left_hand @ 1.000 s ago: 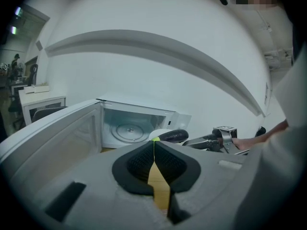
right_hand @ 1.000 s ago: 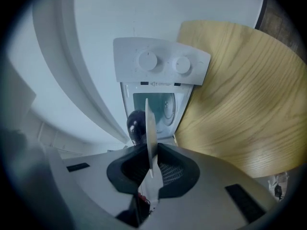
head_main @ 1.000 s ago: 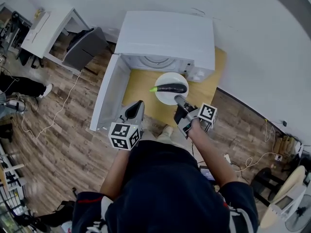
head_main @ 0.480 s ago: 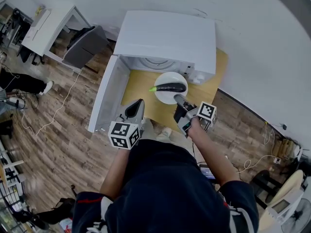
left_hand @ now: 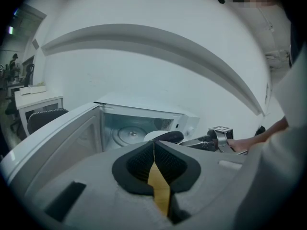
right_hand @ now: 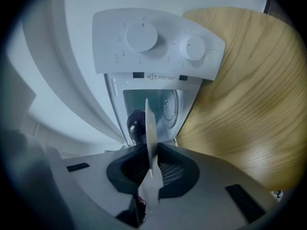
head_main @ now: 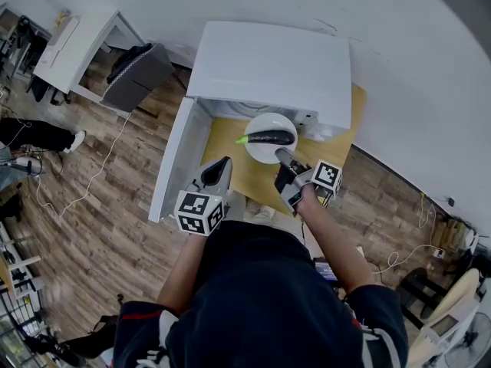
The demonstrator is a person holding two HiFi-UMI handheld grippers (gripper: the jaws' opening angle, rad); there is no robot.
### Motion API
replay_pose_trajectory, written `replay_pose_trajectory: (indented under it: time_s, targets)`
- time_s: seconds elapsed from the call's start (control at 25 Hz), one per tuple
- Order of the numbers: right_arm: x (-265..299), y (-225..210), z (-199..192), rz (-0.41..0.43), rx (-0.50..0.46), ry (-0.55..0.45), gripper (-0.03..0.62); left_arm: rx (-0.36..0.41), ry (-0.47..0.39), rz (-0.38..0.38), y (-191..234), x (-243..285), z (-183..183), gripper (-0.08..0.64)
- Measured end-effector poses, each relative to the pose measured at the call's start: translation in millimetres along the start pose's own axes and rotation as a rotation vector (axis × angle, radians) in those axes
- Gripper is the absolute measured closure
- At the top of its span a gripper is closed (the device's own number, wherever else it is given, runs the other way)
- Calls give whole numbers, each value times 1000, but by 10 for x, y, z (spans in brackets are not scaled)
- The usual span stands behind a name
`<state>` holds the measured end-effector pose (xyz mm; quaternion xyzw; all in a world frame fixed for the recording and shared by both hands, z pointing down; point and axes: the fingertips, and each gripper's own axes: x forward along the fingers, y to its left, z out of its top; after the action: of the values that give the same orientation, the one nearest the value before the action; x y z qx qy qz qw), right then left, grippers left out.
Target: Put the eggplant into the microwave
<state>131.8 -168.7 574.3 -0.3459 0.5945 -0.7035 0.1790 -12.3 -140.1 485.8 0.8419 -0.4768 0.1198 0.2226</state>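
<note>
Dark purple eggplant (head_main: 270, 138) lies on round white plate (head_main: 261, 156), just at the open white microwave (head_main: 268, 64) mouth. Right tongs (head_main: 281, 157) pinch the plate rim; left tongs (head_main: 222, 162) closed, empty. Keep plate level, slide straight in.

Left claw (head_main: 222, 162) closed, empty; right claw (head_main: 281, 154) tight in a grip.

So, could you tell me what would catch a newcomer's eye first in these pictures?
First, the dark eggplant on a white plate, which the right gripper clamps by the rim in front of the microwave's opening. Then the big white microwave on the wooden table, its door swung wide open on the left. The left gripper is shut and empty.
</note>
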Motion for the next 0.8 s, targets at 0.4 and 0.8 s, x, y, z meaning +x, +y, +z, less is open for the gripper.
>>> replay_pose_trajectory:
  time_s: [0.4,0.8]
  targets:
    - [346,-104,63,-16,18,2,563,-5,32,-3,225,102,-16,543]
    - [572,-277,143,-48,29,3,563,-10,69,2,312,144,-92,543]
